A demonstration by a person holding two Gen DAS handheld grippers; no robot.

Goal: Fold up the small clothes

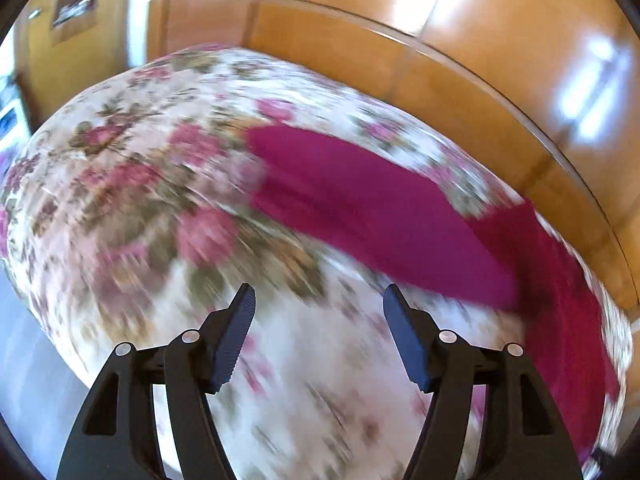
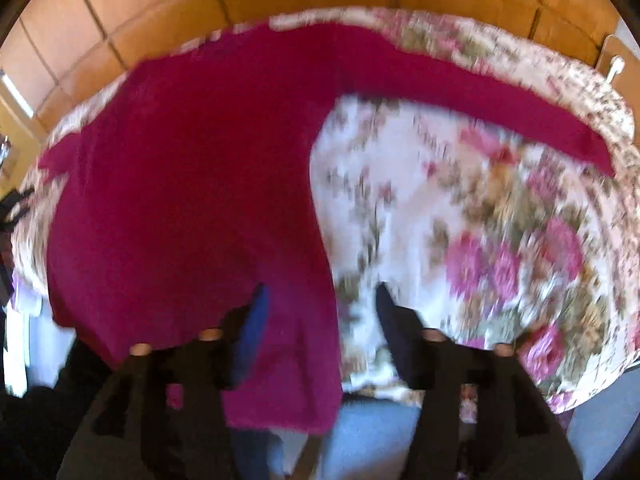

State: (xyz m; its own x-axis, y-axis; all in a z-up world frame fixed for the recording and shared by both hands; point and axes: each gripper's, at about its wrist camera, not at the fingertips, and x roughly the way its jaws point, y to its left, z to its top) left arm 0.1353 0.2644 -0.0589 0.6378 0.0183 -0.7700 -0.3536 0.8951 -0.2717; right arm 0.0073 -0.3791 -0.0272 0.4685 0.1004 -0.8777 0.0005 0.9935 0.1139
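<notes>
A magenta long-sleeved garment point(image 2: 192, 184) lies spread on a floral bedspread point(image 2: 500, 240), one sleeve point(image 2: 480, 92) stretched toward the far right. Its hem hangs over the near bed edge. My right gripper point(image 2: 318, 292) is open, with the garment's lower corner between and under its fingers; no grip shows. In the left wrist view the same garment point(image 1: 360, 204) lies ahead and to the right. My left gripper point(image 1: 319, 294) is open and empty above bare bedspread point(image 1: 140, 200), short of the sleeve. Both views are motion-blurred.
A glossy wooden headboard and wall panels point(image 1: 480, 60) run behind the bed. The bed's near left edge drops to a grey floor point(image 1: 28, 360). Blue fabric point(image 2: 360, 432) shows below the bed edge in the right wrist view.
</notes>
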